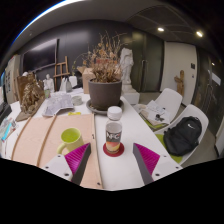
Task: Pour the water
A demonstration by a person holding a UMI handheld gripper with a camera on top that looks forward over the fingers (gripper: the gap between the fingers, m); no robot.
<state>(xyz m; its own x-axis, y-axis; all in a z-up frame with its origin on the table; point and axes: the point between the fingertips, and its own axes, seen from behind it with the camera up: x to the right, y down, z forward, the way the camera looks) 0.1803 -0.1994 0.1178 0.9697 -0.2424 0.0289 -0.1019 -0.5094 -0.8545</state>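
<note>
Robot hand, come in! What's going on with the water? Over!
Fingers open, holding nothing. Bottle upright on table, just ahead between them. Green cup beside it. Nothing in the way.

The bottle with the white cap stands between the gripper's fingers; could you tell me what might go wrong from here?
1. The fingers are open, with gaps beside the bottle; closing the gripper off-centre could tip it.
2. Its white cap looks still on, so pouring would probably fail.
3. The green cup sits off to the side; swinging over could spill water on the table.
</note>
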